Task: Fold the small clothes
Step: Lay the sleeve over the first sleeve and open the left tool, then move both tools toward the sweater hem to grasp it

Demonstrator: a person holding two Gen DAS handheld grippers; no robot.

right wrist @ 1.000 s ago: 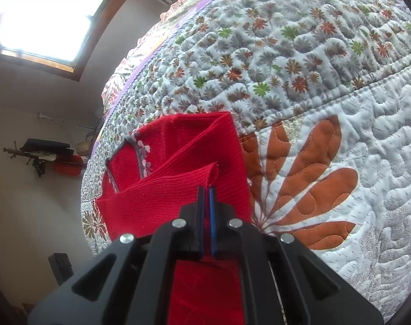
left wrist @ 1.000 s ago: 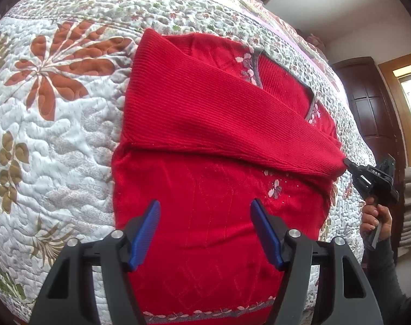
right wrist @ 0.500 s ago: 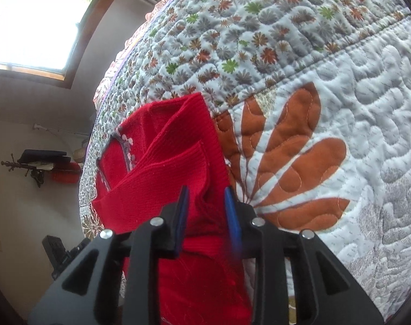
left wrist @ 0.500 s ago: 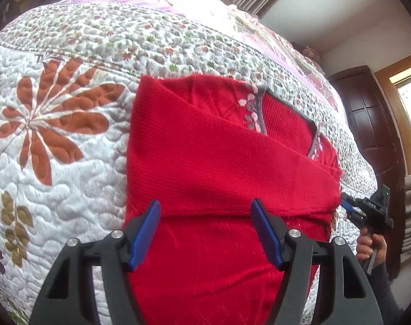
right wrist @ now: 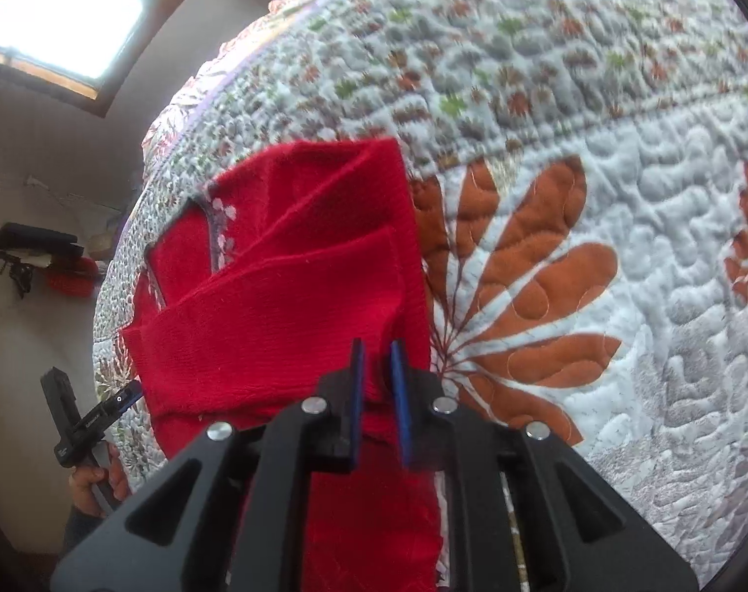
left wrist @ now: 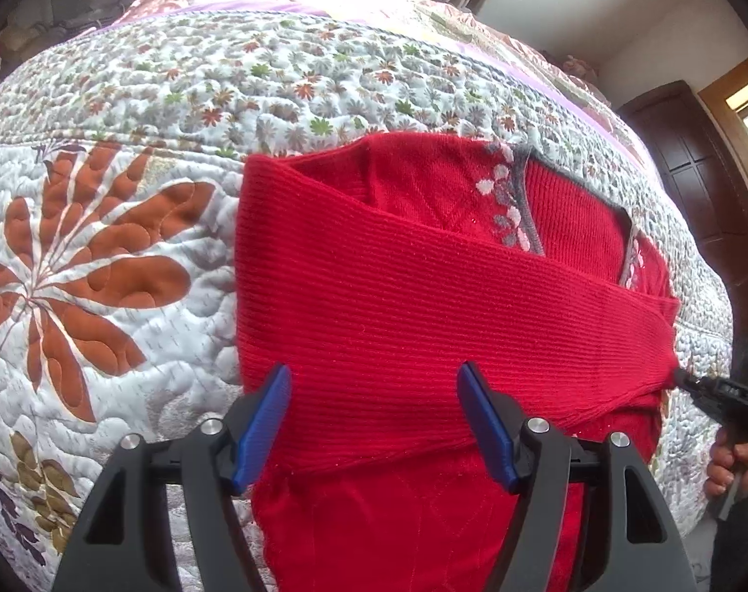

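The small red knit sweater is lying flat on a white quilted bedspread with big rust-orange leaf shapes. In the left wrist view its long axis is running from the hem near the camera up to the collar at the far end, so the neck is pointing away, toward the band of tiny printed flowers on the quilt.

Looks-wise it's bright red ribbed knit, with a grey V-neck trim and little white and pink flower details beside it. One ribbed sleeve is lying folded diagonally across the chest, from the left shoulder down to the right edge of the body.

Going left to right in that view: the left gripper is hovering over the lower body of the sweater with its blue fingers spread wide, gripping nothing. Far right, the right gripper is sitting at the sleeve's cuff end, with a hand on its handle.

In the right wrist view, the right gripper's fingers are showing only a narrow gap with red knit bunched between them, so it's looking like a pinch on the sleeve end.
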